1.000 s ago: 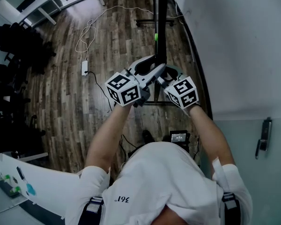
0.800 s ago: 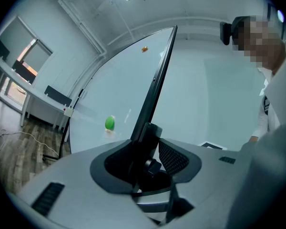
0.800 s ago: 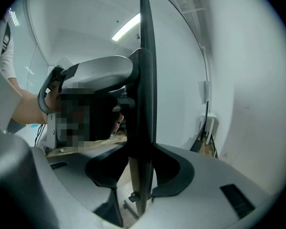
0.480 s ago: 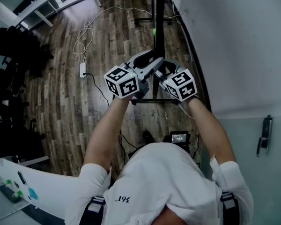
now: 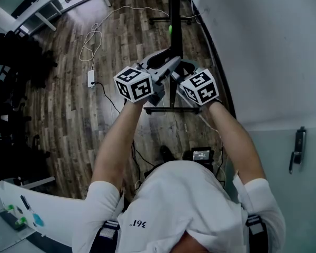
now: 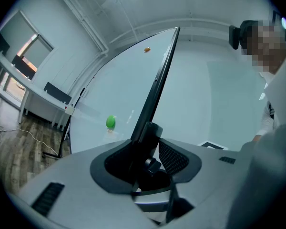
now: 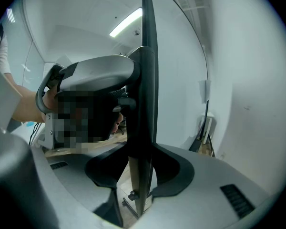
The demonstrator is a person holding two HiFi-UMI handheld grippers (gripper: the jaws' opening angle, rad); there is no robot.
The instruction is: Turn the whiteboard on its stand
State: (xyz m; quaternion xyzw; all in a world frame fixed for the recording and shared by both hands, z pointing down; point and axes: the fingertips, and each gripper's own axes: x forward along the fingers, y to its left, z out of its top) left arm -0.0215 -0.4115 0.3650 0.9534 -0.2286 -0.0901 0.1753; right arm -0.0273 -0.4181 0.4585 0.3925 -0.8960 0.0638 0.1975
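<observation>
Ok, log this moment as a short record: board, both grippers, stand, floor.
whiteboard: upright, black-framed, edge-on in the head view
left gripper: shut on the whiteboard's edge
right gripper: shut on the same edge, from the other side
green magnet: on the board face on the left gripper's side
stand: black, base bar on the wooden floor
power strip: on the floor left of the stand, with a white cable looped beyond it
</observation>
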